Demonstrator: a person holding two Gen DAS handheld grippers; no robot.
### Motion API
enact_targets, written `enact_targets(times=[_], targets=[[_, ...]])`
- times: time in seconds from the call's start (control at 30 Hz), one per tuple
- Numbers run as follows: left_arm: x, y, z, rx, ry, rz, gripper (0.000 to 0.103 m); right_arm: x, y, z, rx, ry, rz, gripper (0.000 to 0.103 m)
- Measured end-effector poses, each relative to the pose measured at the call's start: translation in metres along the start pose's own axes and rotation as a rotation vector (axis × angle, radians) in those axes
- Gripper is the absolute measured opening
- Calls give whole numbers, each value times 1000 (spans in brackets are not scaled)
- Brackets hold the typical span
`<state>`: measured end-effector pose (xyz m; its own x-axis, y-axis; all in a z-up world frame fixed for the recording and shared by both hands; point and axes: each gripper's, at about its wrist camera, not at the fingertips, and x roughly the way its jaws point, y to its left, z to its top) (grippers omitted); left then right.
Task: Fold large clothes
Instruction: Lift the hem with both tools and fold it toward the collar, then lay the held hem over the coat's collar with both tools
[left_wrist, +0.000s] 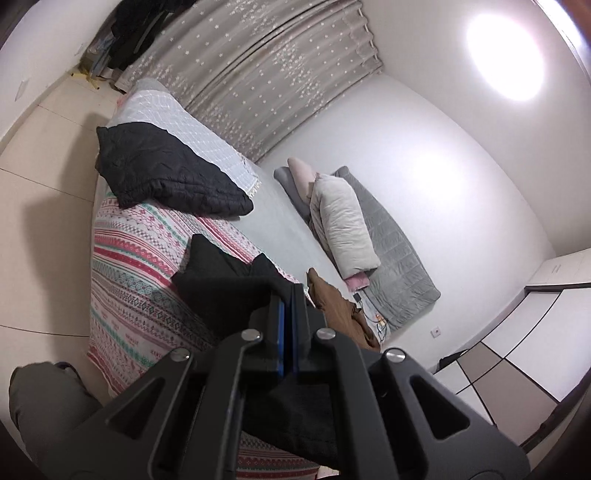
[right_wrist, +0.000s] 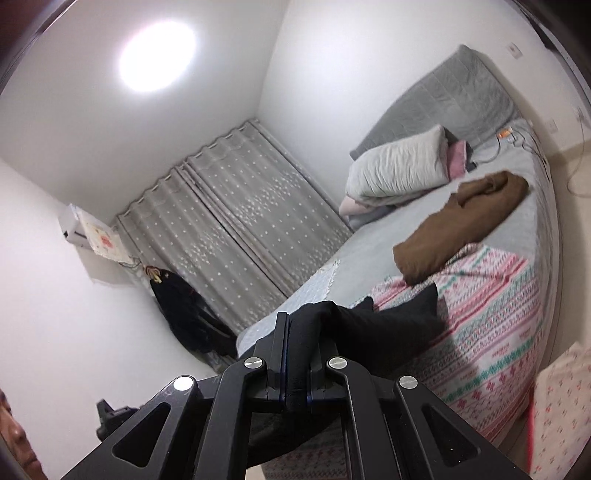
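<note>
A black garment (left_wrist: 221, 280) hangs lifted above the striped patterned blanket (left_wrist: 140, 288) on the bed. My left gripper (left_wrist: 287, 295) is shut on one part of its edge. My right gripper (right_wrist: 295, 325) is shut on a thick fold of the same black garment (right_wrist: 391, 317), which drapes from the jaws toward the blanket (right_wrist: 498, 332). Both grippers hold it up over the bed's near end. The garment's lower part is hidden under the gripper bodies.
A brown garment (right_wrist: 461, 225) lies crumpled mid-bed, also in the left wrist view (left_wrist: 336, 310). A black quilted jacket (left_wrist: 166, 173) lies at the bed's far side. Pillows (right_wrist: 402, 166) and a grey headboard pad (right_wrist: 443, 99) are at the head. Curtains (right_wrist: 236, 210) and tiled floor (left_wrist: 44, 229) surround the bed.
</note>
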<state>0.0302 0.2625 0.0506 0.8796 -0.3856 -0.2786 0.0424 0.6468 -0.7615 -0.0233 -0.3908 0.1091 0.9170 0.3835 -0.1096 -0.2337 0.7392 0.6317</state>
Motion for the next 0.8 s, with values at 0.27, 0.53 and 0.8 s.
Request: enact_targets(times=[0.27,0.53,0.8], targets=[[107,-6,51,-49,39,90,4,82,-37,27,80,23,-55,6],[284,2,105,-32,91,315,4,221,-104,82,212,47,-151,6],[453,69,104,-63,254,515,5,385,-213,85,362,192,-328,6]])
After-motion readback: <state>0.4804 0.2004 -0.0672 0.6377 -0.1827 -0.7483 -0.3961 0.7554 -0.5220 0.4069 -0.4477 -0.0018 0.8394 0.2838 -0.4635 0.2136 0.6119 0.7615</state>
